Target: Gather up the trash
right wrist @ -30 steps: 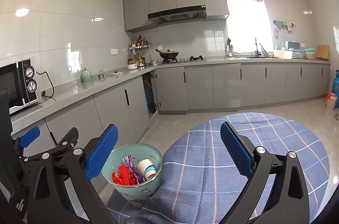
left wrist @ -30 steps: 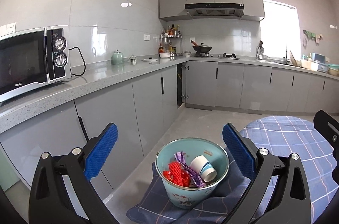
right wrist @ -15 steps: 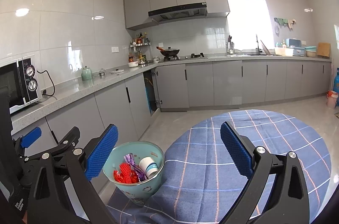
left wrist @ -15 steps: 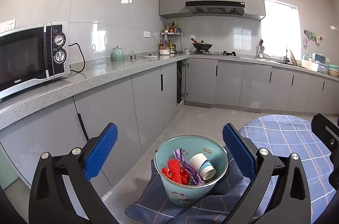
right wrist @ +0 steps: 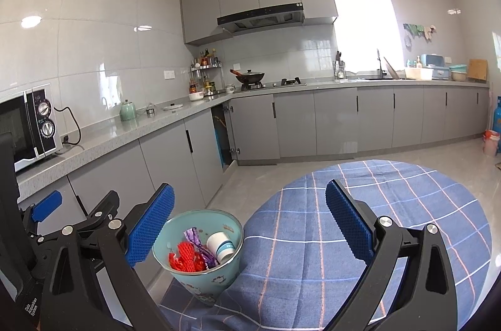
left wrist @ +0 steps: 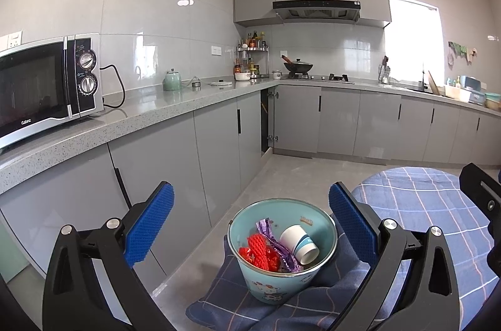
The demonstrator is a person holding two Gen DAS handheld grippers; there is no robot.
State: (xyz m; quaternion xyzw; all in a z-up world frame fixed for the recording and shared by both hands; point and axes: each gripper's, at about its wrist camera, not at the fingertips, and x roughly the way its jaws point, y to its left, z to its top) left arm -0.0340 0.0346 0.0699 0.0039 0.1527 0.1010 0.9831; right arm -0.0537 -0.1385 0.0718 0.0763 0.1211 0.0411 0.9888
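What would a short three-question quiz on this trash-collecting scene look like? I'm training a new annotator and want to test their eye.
1. True or false: the left gripper is shut on the teal bin.
2. Which item lies in the bin beside the red foam net and purple wrapper? A) paper cup B) banana peel C) glass bottle
3. What covers the round table at whose edge the bin stands?

Key:
1. False; both it and the right gripper are open.
2. A, the paper cup, lying on its side.
3. A blue checked cloth.
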